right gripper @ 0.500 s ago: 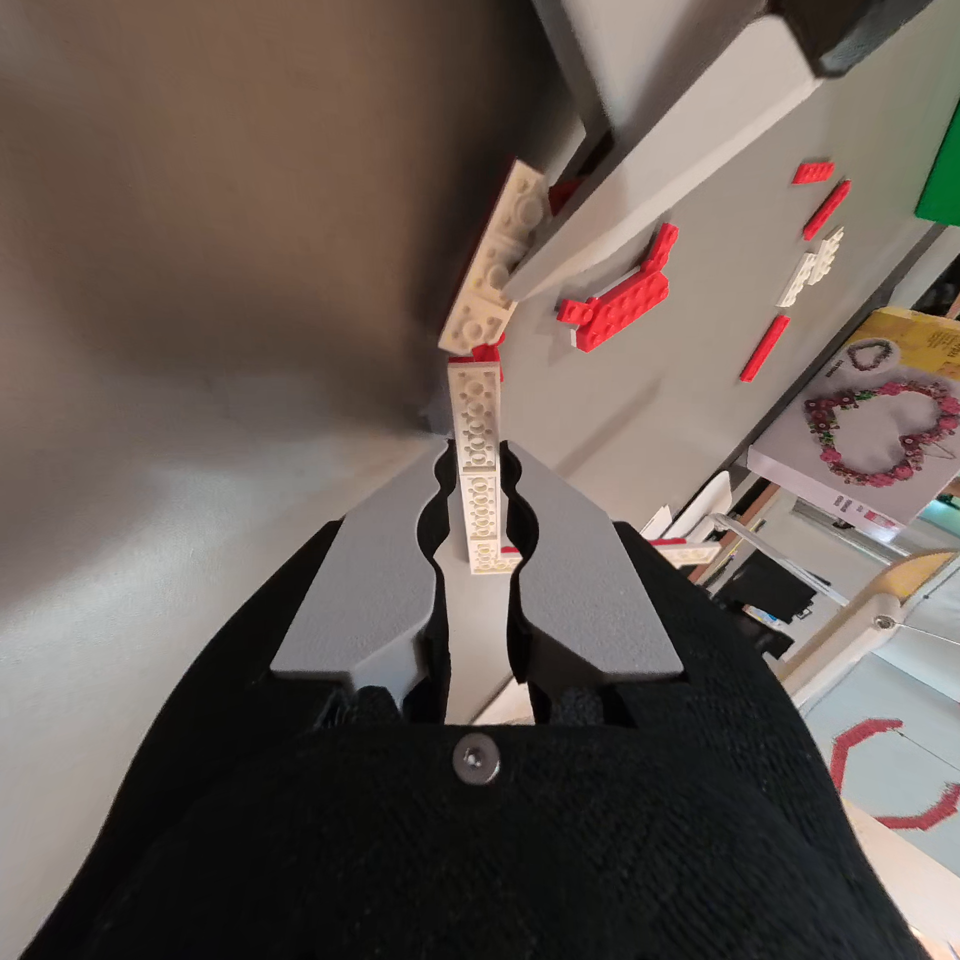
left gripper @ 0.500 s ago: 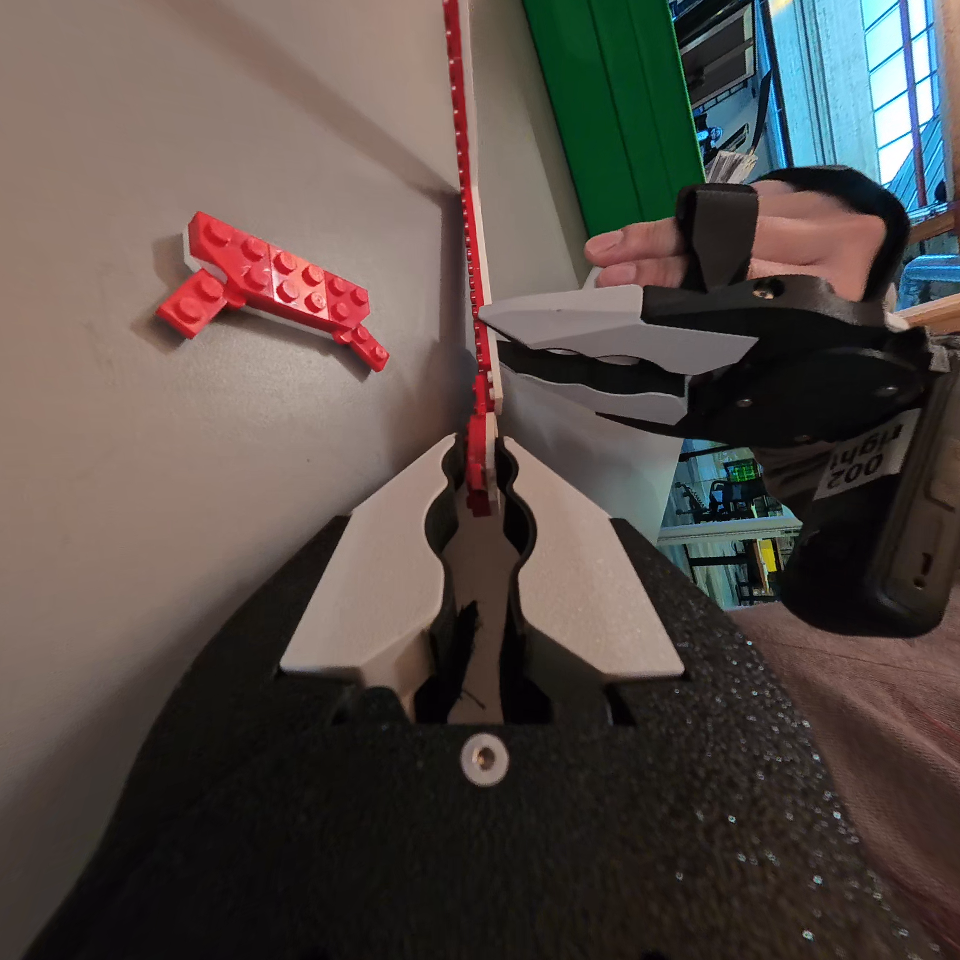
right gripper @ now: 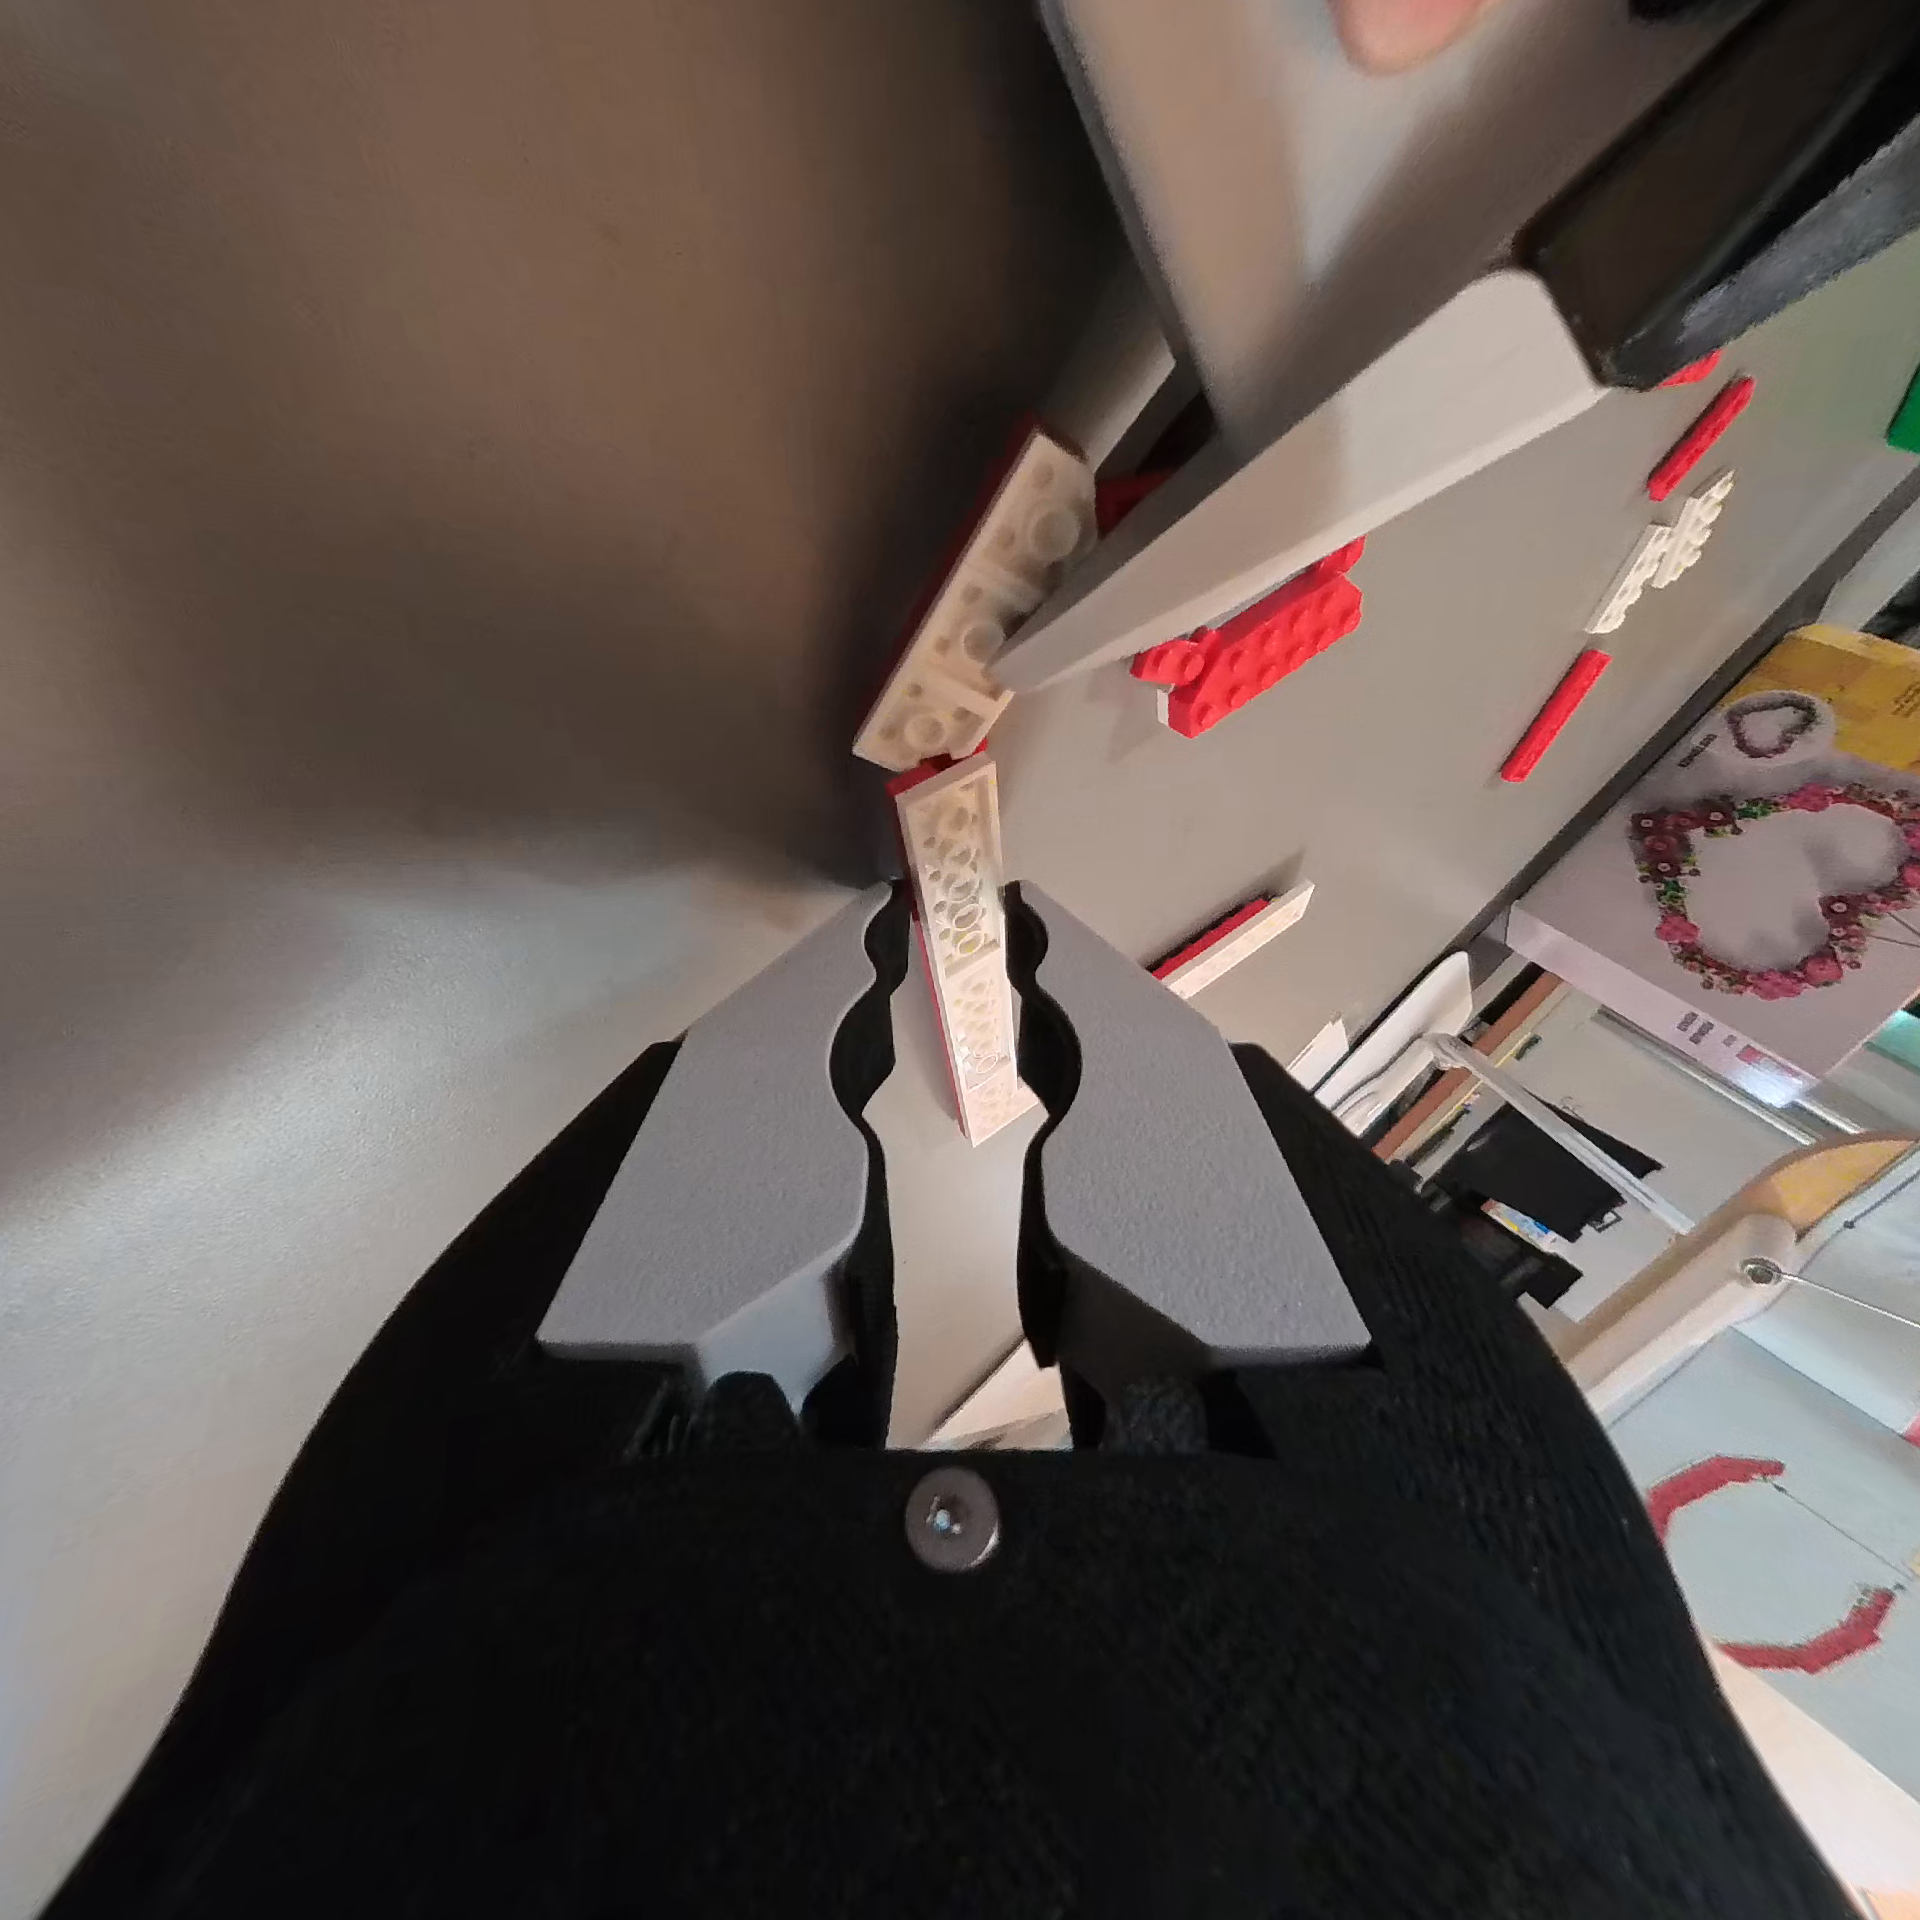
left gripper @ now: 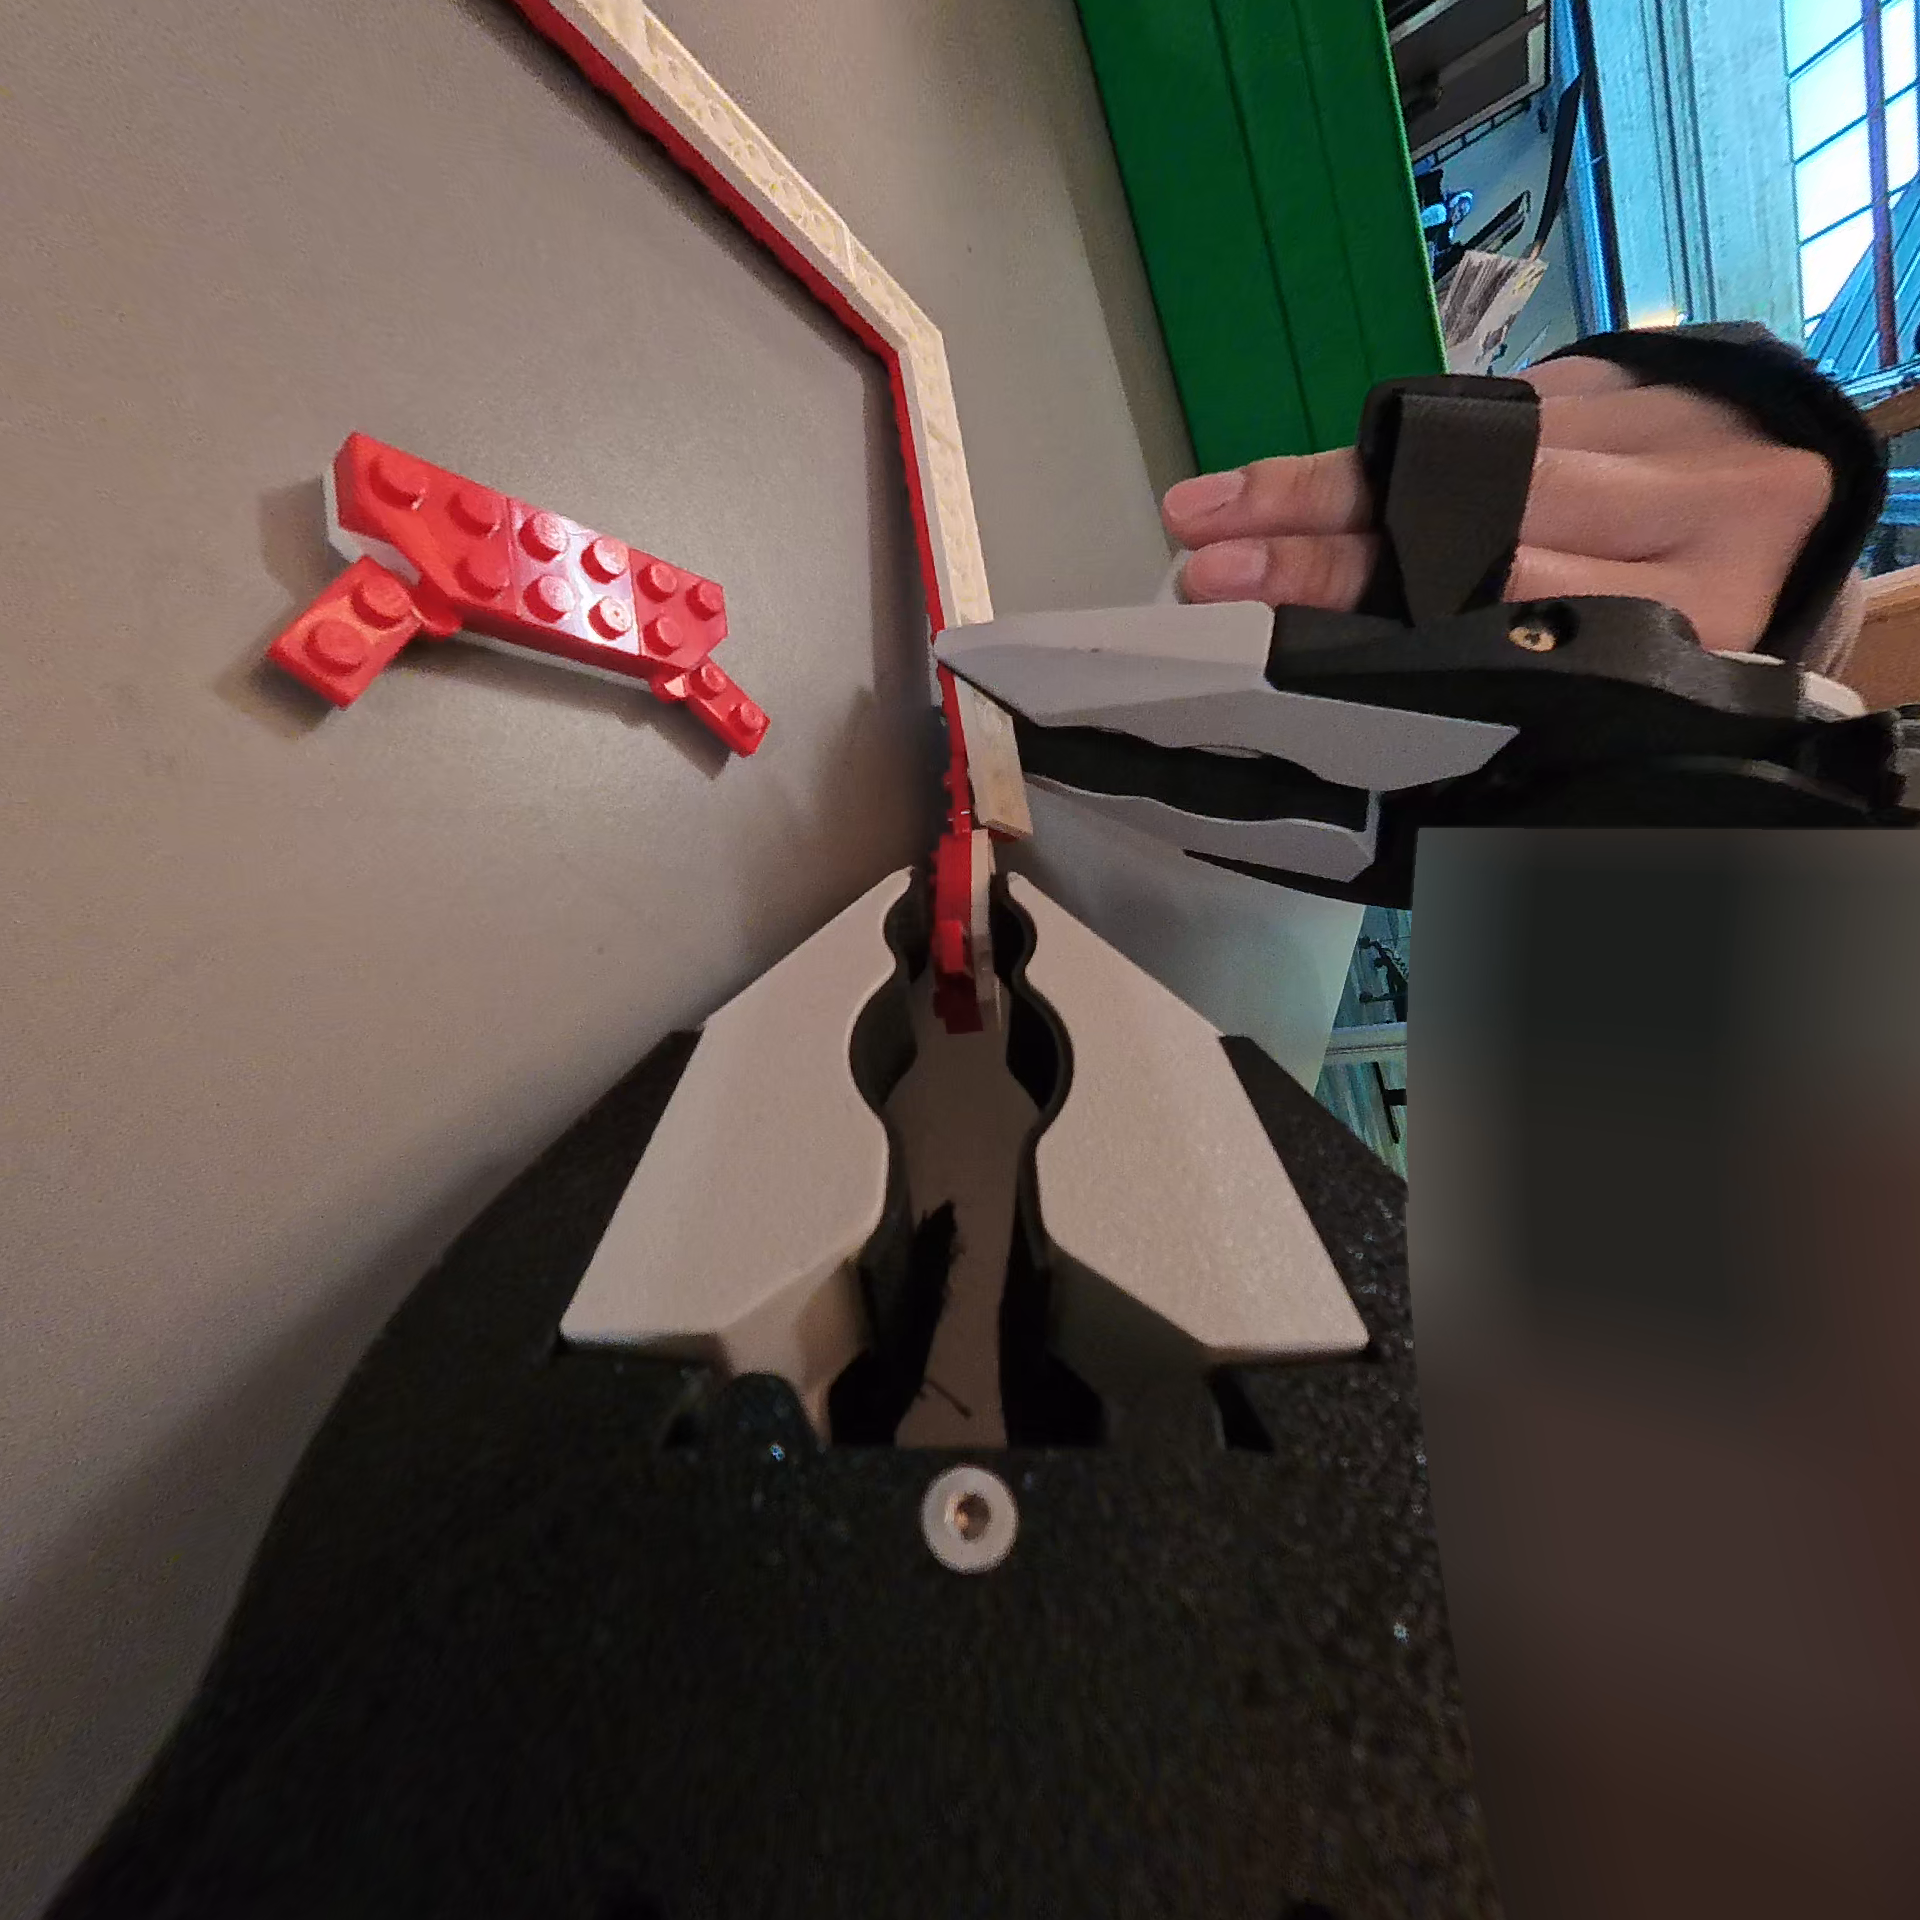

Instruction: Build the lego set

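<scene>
Red-and-white plates are forming a long frame held edge-up above the table, the left gripper clamping its near end and the right gripper clamping the adjoining segment, apparently pressing that joint together, which next needs firm, aligned squeezing.

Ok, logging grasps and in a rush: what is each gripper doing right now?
Left gripper: shut on the red-and-white strip, at its end.
Right gripper: shut on the same strip, further along.

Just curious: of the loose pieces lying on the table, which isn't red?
The white stud-topped piece near the table's far edge; the thin strips around it and the chunky cluster are red.
</scene>
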The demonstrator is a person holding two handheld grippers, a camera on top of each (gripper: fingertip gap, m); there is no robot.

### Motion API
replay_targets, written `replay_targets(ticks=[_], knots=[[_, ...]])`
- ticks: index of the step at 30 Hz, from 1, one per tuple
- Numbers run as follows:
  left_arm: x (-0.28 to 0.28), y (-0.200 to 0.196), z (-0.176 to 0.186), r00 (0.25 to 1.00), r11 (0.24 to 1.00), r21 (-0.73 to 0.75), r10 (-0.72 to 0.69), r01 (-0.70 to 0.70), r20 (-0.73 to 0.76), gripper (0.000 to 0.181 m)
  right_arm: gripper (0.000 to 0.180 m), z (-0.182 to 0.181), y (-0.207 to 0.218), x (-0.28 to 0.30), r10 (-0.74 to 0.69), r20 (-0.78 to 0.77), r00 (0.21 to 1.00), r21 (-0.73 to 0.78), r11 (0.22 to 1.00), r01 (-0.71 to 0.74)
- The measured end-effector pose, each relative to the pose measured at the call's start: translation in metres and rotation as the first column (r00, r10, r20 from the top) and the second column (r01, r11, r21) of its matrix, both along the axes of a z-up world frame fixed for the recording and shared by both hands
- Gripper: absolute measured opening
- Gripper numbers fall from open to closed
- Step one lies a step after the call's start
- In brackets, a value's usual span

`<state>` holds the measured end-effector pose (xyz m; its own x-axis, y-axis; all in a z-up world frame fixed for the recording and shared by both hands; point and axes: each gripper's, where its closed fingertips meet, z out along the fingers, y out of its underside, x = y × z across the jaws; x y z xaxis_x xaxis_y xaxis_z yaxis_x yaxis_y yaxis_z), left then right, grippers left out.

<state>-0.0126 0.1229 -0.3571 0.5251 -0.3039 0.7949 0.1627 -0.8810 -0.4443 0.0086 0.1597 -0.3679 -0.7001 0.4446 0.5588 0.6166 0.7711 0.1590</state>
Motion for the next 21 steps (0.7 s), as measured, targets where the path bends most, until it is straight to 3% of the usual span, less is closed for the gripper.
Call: replay_targets(ticks=[13, 21], knots=[[-0.002, 0.002, 0.003, 0.998, 1.000, -0.026, 0.019, -0.017, 0.065, 0.009, 0.033, 0.006, -0.013, -0.004, 0.085, -0.143, 0.986, 0.022, 0.996, -0.083], [0.001, 0.001, 0.002, 0.997, 0.999, -0.047, 0.011, -0.007, 0.076, 0.009, 0.032, 0.010, -0.013, 0.000, 0.262, -0.330, 0.907, 0.145, 0.963, -0.225]])
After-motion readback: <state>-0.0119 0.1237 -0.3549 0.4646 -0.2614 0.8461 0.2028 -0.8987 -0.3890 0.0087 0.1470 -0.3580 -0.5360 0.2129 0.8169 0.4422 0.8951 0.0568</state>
